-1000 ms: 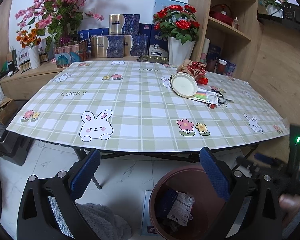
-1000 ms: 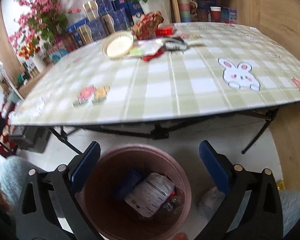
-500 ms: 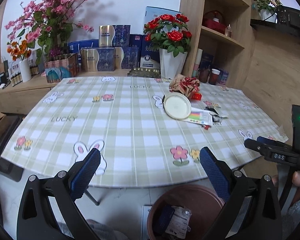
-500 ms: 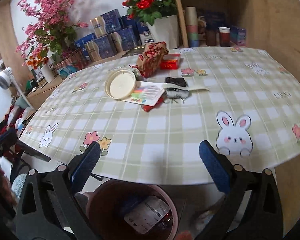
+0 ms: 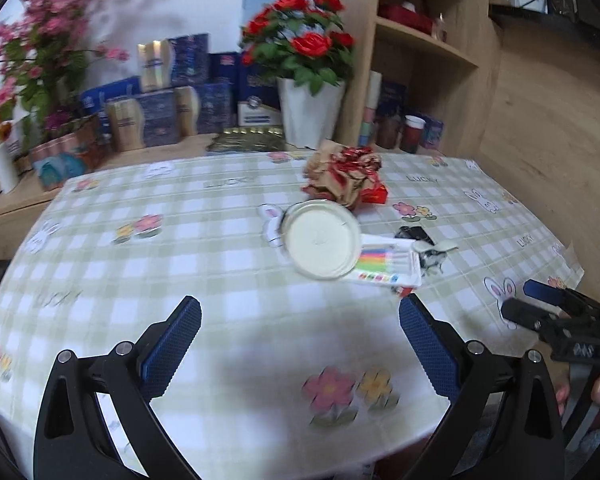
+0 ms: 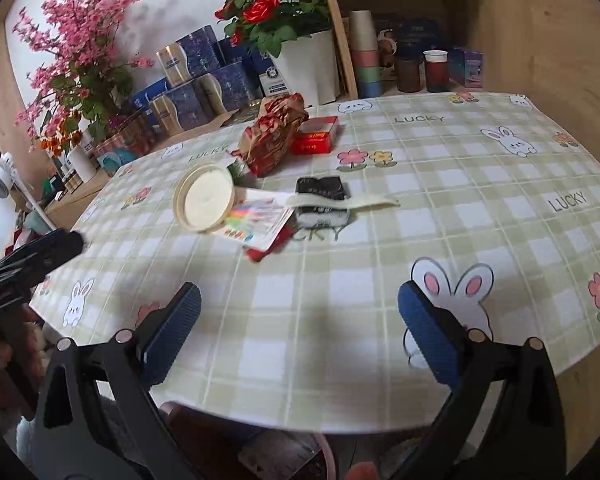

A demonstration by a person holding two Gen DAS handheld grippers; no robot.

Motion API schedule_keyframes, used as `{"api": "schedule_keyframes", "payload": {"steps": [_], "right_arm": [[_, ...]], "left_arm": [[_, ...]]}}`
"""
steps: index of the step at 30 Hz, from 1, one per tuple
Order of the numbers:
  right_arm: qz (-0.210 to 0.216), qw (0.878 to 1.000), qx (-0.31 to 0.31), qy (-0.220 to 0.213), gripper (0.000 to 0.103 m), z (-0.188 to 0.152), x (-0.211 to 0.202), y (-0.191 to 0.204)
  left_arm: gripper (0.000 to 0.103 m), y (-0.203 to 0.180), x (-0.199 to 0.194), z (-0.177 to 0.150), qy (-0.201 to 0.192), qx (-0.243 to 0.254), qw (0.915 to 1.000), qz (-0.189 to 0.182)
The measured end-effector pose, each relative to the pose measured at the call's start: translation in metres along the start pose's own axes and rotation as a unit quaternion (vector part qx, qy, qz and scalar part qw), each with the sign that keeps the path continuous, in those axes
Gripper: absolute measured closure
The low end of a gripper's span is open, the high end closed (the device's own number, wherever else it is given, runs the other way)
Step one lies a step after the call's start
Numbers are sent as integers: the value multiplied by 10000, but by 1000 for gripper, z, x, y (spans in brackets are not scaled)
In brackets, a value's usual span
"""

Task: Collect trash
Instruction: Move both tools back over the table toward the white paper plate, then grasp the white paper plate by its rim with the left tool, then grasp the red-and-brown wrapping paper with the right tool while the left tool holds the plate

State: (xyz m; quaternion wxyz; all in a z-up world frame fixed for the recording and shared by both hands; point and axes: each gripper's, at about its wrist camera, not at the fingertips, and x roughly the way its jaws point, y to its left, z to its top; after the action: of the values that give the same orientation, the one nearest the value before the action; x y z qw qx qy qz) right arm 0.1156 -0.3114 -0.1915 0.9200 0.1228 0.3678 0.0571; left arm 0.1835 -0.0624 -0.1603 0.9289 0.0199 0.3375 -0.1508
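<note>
White vase of red roses [image 6: 300,56] behind the checked tablecloth [image 6: 460,220]

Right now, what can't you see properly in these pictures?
- Bin: right view, mostly hidden under the table edge; contents unclear.
- Red packet: both views, mostly covered by the colourful card.
- Black wrapper print: too small and blurred in both views.

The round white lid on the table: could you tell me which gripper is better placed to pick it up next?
Probably the left. The round white lid lies almost straight ahead of the open left gripper, while it sits off to the left of the open right gripper. Both are empty.
</note>
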Motion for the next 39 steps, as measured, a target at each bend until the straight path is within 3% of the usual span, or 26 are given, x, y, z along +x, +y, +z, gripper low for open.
{"api": "schedule_keyframes", "payload": {"steps": [4,11,17,22,24,25,28,39], "right_arm": [[77,9999,21,-74,6,11,7,-8],[-51,9999,7,-115,6,20,19,-22],[-115,9999,74,-49,6,19,28,-30],[-133,9999,32,-36,6,19,31,-26],[-127,9999,-3,-57,6,20,30,-24],[-126,9999,-18,-64,6,20,29,-23],[-94,9999,-52,-29,6,22,29,-21],[-247,9983,-423,-324,6,50,20,0]], "left_arm": [[6,-18,54,26,97,-81,9998,-176],[6,-20,131,47,491,-497,9974,184],[6,-30,154,51,602,-96,9966,556],[6,-37,178,44,1004,234,9901,956],[6,-34,178,45,1017,182,9902,936],[15,-30,175,45,1028,103,9912,824],[20,-19,160,48,959,-44,9944,450],[20,46,67,38,503,-940,9942,105]]}}
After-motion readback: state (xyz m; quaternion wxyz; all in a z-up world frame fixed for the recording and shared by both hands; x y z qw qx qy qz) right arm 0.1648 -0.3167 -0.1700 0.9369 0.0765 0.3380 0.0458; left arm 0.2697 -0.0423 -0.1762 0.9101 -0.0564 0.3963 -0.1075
